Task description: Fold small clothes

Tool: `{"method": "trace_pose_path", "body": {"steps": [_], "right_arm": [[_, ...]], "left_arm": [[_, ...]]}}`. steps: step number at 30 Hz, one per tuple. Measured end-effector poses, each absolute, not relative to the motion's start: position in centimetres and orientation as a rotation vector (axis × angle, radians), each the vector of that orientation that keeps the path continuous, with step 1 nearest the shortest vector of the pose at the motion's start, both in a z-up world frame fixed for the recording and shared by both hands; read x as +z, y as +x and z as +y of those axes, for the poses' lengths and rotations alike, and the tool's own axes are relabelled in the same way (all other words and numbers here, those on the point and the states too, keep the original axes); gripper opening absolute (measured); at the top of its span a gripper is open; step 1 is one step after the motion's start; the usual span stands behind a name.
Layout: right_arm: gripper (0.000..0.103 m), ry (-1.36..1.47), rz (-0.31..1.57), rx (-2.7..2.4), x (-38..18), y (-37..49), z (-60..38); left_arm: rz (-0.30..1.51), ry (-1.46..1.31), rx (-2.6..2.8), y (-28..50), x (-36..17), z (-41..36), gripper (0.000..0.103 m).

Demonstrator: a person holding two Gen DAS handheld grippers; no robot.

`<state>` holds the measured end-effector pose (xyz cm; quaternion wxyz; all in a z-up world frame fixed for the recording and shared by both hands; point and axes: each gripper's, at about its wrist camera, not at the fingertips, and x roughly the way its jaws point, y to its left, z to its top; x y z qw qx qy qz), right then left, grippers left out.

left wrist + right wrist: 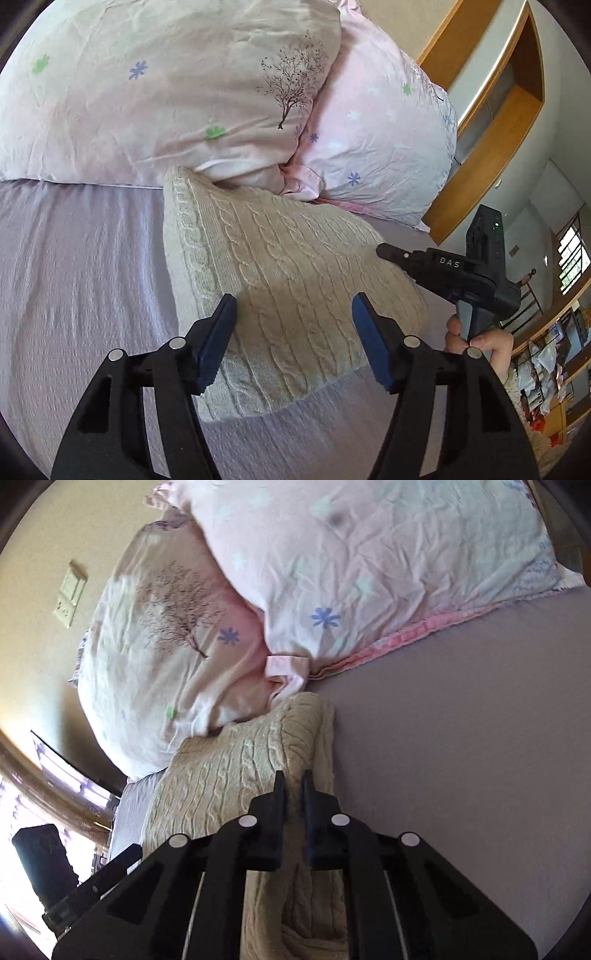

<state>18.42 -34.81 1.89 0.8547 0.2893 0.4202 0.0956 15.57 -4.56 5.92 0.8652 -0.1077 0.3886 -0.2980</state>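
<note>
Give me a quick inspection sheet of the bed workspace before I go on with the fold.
Surface: lilac bedsheet, lightly rippled.
Job's things: cream cable-knit sweater, folded into a rough rectangle, its far end touching the pillows.
Clutter: two pink floral pillows at the head of the bed.
Grippers: left gripper open, above the sweater's near part; right gripper nearly closed over the sweater's edge, grip on the knit cannot be told.
Cables: nothing seen.
Surroundings: wooden headboard, wall switch plate, barred window, shelves with items, blurred.
</note>
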Motion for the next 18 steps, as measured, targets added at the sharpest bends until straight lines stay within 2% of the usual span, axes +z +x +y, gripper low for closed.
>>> {"method": "trace_pose_path", "body": {"steps": [2, 4, 6, 8, 9, 14, 18], "right_arm": [[0.012, 0.585, 0.863, 0.2, 2.2, 17.4, -34.8], [0.027, 0.579, 0.819, 0.195, 3.7, 15.3, -35.2], [0.099, 0.557, 0.74, 0.229, 5.7, 12.3, -35.5], [0.101, 0.483, 0.686, 0.259, 6.9, 9.1, -35.2], [0.101, 0.429, 0.7, 0.254, 7.2, 8.0, -34.7], [0.101, 0.23, 0.864, 0.203, 5.0, 5.1, -31.4], [0.101, 0.123, 0.918, 0.135, 3.3, 5.2, -28.3]], "left_arm": [[0.806, -0.221, -0.627, 14.7, 6.2, -4.2, 0.066], [0.786, -0.225, -0.615, 13.4, 6.5, -3.2, 0.067], [0.765, -0.193, -0.554, 11.8, 6.7, -2.2, 0.076], [0.761, -0.161, -0.486, 10.2, 6.5, -1.4, 0.097], [0.769, -0.141, -0.426, 9.4, 6.1, -1.2, 0.101], [0.861, -0.014, -0.287, 7.9, 3.7, -2.1, 0.102], [0.914, 0.003, -0.246, 8.6, 2.1, -3.1, 0.102]]}}
